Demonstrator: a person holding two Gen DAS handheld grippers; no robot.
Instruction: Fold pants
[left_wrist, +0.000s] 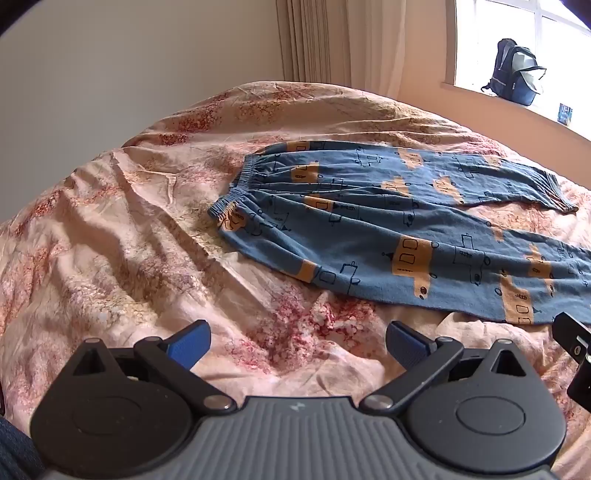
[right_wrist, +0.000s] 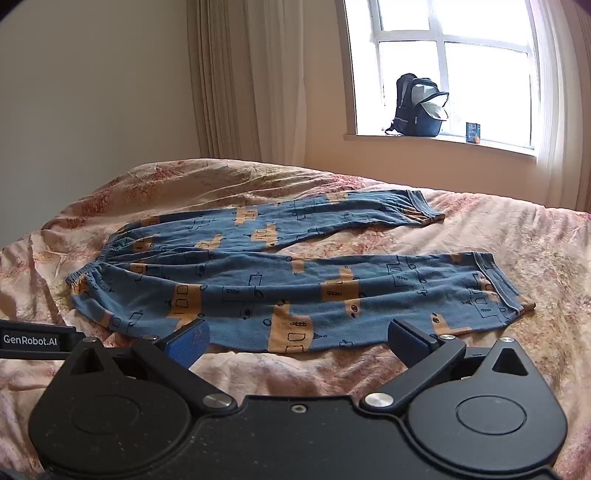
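Note:
Blue pants (left_wrist: 388, 229) (right_wrist: 280, 280) with orange bus prints lie spread flat on the bed, waistband to the left, both legs stretching right and slightly apart. My left gripper (left_wrist: 297, 343) hovers open over bare bedding, short of the pants' near edge, nothing between its blue pads. My right gripper (right_wrist: 297, 341) is open too, just in front of the near leg's lower edge, holding nothing. A black part of the right gripper (left_wrist: 574, 354) shows at the right edge of the left wrist view; the left gripper's side (right_wrist: 33, 339) shows at the left edge of the right wrist view.
A wrinkled pink floral bedspread (left_wrist: 129, 240) (right_wrist: 498, 229) covers the bed. Behind it are a wall, curtains (right_wrist: 236, 81) and a window sill with a dark backpack (right_wrist: 419, 107) (left_wrist: 517, 72) and a small box (right_wrist: 472, 133).

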